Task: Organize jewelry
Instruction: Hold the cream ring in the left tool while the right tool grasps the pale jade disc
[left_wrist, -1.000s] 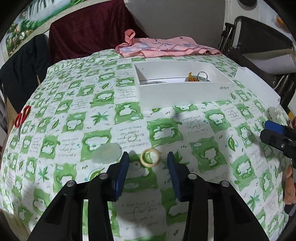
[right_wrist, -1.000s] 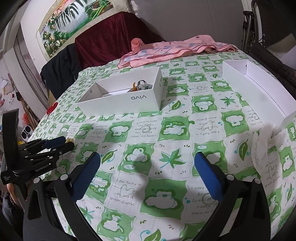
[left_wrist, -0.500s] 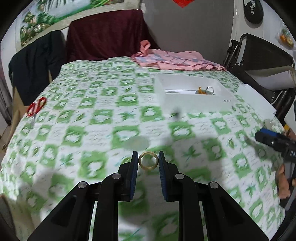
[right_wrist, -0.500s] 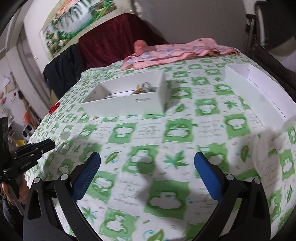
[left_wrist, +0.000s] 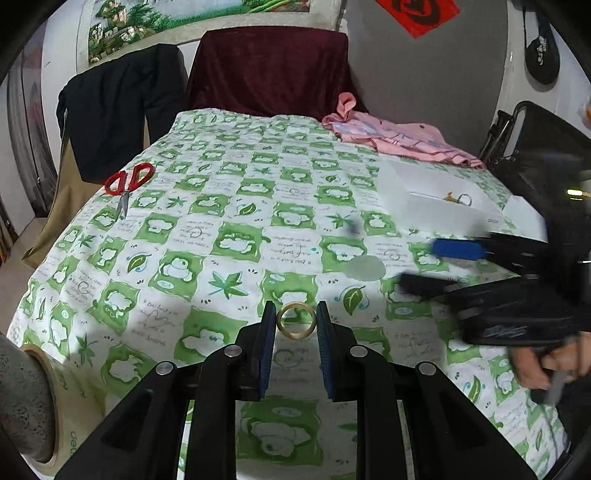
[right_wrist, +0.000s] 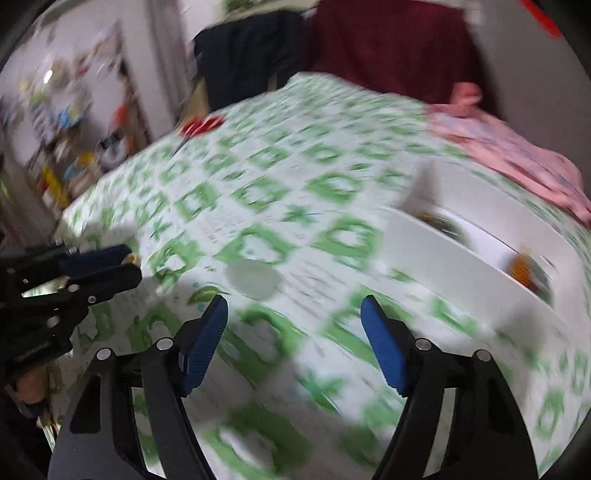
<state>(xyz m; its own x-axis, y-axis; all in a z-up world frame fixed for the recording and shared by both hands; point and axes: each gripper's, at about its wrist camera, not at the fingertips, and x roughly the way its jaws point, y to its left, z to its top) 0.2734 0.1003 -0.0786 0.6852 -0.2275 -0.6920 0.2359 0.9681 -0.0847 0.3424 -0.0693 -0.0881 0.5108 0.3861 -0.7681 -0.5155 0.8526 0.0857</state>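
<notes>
A gold ring (left_wrist: 296, 319) sits pinched upright between the blue pads of the left gripper (left_wrist: 296, 325), its hoop facing the camera, apparently clear of the green-and-white patterned tablecloth (left_wrist: 229, 236), a hold that seems meant for carrying it, not sliding it. To the right, the right gripper (right_wrist: 293, 332) hangs over the cloth with its jaws spread wide and nothing between them, a pale translucent disc (right_wrist: 252, 277) lying just ahead of its tips; the right wrist view is heavily blurred, so finer detail there cannot be made out. Farther off stands the white vivo box (left_wrist: 439, 206), open at the top, with a gold-coloured piece and a metal ring (left_wrist: 464, 199) already inside, the likely destination for the ring in hand. Red-handled scissors (left_wrist: 127, 182) lie near the table's far left edge, well apart from the work. A pink garment (left_wrist: 399, 138) is bunched at the far right.
</notes>
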